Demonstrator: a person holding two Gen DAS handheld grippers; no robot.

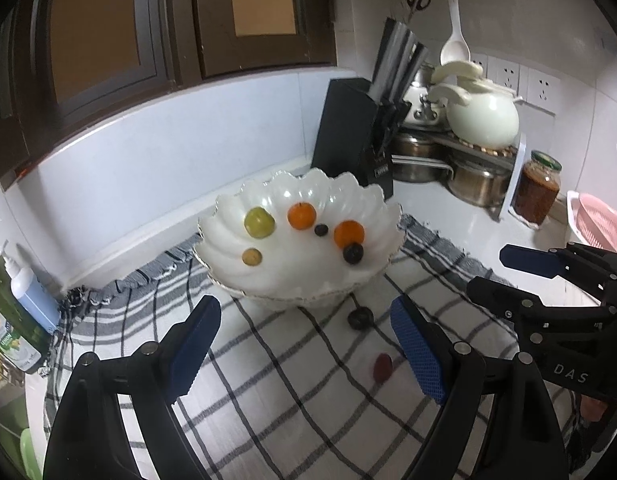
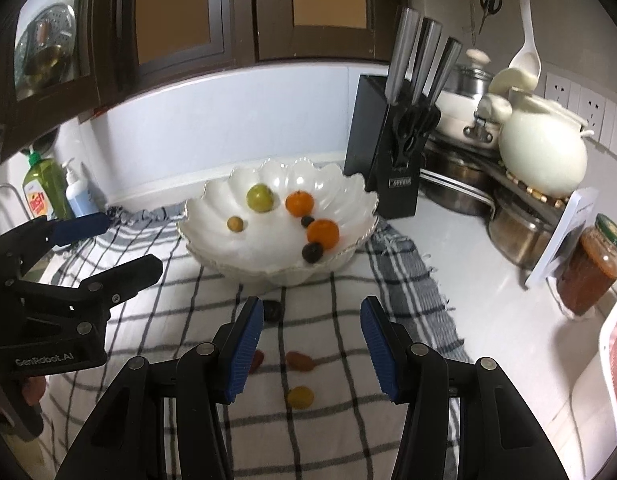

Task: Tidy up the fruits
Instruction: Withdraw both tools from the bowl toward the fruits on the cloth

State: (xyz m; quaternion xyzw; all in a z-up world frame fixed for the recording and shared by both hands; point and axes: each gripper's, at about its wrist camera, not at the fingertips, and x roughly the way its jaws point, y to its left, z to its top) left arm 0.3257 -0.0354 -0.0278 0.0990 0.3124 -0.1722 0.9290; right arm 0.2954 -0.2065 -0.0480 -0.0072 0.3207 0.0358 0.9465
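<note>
Your left gripper point(image 1: 304, 344) and right gripper point(image 2: 312, 344) both stand parted and empty over the checked cloth point(image 2: 180, 320). Ahead of both jaws lies the scalloped bowl point(image 2: 348, 200); between your right jaws rest a yellow fruit point(image 2: 300, 396) and an orange-red one point(image 2: 298, 360). A dark fruit point(image 2: 273, 310) and a reddish piece, possibly a date point(image 2: 257, 360), are partly hidden behind the left pad.

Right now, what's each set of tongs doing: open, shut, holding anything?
Left tongs: open, nothing between the blue pads, above the checked cloth.
Right tongs: open, empty, above small loose fruits on the cloth.
</note>
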